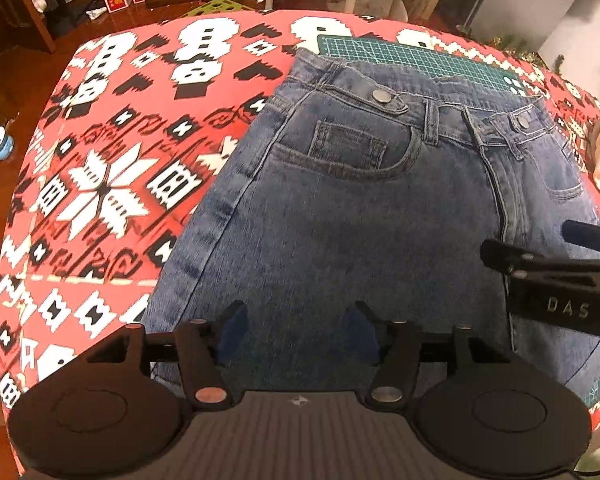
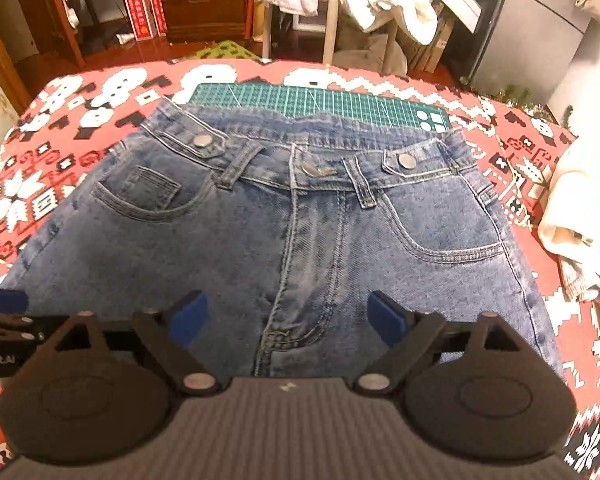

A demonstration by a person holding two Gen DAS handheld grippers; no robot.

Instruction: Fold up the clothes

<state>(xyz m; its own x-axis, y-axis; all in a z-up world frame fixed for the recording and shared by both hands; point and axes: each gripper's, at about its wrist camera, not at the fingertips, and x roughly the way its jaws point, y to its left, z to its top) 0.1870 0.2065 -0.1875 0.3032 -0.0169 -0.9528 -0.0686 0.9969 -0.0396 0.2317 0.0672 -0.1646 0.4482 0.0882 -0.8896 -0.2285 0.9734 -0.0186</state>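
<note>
Blue jeans [image 2: 284,248] are lying front side up on a red patterned tablecloth [image 1: 100,184], the waistband [image 2: 300,152] resting at the far side over the near edge of a green cutting mat [image 2: 320,102], which is showing beyond it. The left gripper [image 1: 296,330] is hovering above the denim toward the garment's left side with its jaws standing apart and nothing between them; the right gripper [image 2: 288,314] is hovering just above the crotch seam with its jaws spread wide, likewise empty. The step in hand is judged to be a re-grasp before a fold. To do it well, each claw should be closing on an outer edge or a doubled layer of denim rather than on the flat panel, both grips should be sitting level with one another, and the fabric should be lifting evenly so that the fly [image 2: 296,240] is serving as the fold line and no crease is forming. The trouser legs are lying below both frames, behind the gripper bodies, so their state is not showing. The right hip of the jeans is partly covered, in the left wrist view, by the other tool. A cream garment [image 2: 580,216] is lying at the right edge of the cloth, cut off by the frame; it is perhaps a knitted item awaiting folding.
</note>
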